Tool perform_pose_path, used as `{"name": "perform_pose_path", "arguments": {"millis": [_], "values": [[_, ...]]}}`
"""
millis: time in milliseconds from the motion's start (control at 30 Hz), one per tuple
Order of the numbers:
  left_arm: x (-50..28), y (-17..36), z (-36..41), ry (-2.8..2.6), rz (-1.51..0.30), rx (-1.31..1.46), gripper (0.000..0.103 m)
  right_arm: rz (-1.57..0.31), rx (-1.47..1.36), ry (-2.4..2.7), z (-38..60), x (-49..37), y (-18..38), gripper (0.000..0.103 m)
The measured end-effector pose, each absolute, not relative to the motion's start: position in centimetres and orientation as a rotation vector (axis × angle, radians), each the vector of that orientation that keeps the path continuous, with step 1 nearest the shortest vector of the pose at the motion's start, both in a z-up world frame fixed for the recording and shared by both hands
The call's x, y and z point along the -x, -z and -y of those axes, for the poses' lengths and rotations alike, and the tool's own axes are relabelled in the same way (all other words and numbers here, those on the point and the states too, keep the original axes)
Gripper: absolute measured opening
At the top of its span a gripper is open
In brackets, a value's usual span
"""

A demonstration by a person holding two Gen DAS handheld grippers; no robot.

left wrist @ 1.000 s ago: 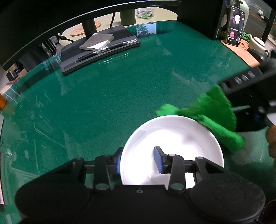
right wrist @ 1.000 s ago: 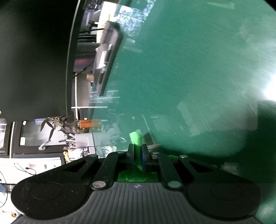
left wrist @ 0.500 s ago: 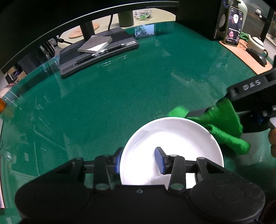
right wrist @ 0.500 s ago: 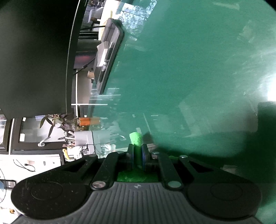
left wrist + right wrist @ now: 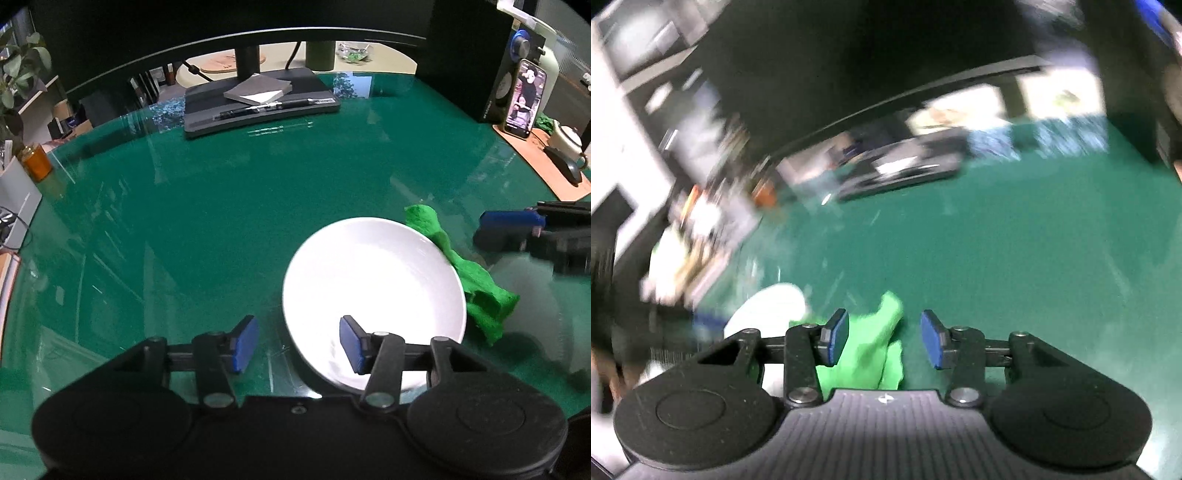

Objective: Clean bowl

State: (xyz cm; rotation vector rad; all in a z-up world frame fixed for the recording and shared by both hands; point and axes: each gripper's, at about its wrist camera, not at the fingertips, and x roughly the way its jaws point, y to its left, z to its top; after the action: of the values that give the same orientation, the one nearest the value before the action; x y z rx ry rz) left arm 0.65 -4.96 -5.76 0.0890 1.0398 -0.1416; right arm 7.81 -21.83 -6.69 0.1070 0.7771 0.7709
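Note:
A white bowl [image 5: 373, 291] sits on the green table. My left gripper [image 5: 297, 345] is open, its right finger over the bowl's near rim and its left finger outside it. A green cloth [image 5: 472, 284] lies on the table against the bowl's right side. My right gripper [image 5: 884, 338] is open and empty, just above the cloth [image 5: 871, 350]; it also shows at the right of the left wrist view [image 5: 517, 229]. The right wrist view is blurred; the bowl [image 5: 764, 310] shows at its lower left.
A dark monitor stand [image 5: 258, 103] with a notebook and pen stands at the back. A phone [image 5: 524, 99], a teapot [image 5: 565, 140] and a mouse [image 5: 565, 168] are at the far right. An orange jar [image 5: 35, 164] is at the left edge.
My left gripper has opened and let go of the bowl's rim. My right gripper has opened, dropped the green cloth beside the bowl and swung round fast.

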Motion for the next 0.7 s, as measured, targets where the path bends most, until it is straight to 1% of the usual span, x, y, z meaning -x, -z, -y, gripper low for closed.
{"name": "perform_pose_path", "arguments": {"millis": [100, 267, 367, 400, 467, 500, 567, 600, 667, 700], "values": [[-0.8, 6.1, 5.3, 0.135, -1.050, -0.073, 0.048, -0.788, -0.002, -0.830, 19.9, -7.3, 7.0, 0.034], [-0.5, 6.7, 6.1, 0.128, -1.063, -0.096, 0.048, -0.796, 0.041, -0.805, 18.1, -7.0, 8.3, 0.033], [-0.6, 7.1, 6.3, 0.126, -1.067, -0.103, 0.047, -0.749, 0.078, -0.759, 18.0, -6.3, 8.7, 0.011], [-0.6, 7.1, 6.4, 0.125, -1.067, -0.102, 0.047, -0.743, 0.083, -0.738, 18.0, -6.2, 8.7, 0.009], [-0.8, 7.1, 6.4, 0.119, -1.068, -0.106, 0.038, -0.797, -0.029, -0.720, 18.9, -7.0, 9.0, 0.007], [-1.0, 7.1, 6.4, 0.115, -1.068, -0.111, 0.036, -0.833, -0.107, -0.709, 19.6, -7.4, 9.1, 0.006], [-1.3, 7.0, 6.4, 0.108, -1.077, -0.141, 0.025, -0.908, -0.291, -0.697, 21.3, -8.1, 9.6, 0.006], [-1.5, 7.0, 6.4, 0.119, -1.084, -0.156, 0.025, -0.939, -0.375, -0.693, 22.0, -8.4, 10.0, 0.006], [-1.7, 6.9, 6.3, 0.162, -1.094, -0.189, 0.025, -1.037, -0.723, -0.676, 24.8, -8.9, 11.5, 0.006], [-1.7, 6.9, 6.4, 0.182, -1.096, -0.205, 0.025, -1.057, -0.816, -0.667, 25.4, -8.9, 12.1, 0.006]]}}
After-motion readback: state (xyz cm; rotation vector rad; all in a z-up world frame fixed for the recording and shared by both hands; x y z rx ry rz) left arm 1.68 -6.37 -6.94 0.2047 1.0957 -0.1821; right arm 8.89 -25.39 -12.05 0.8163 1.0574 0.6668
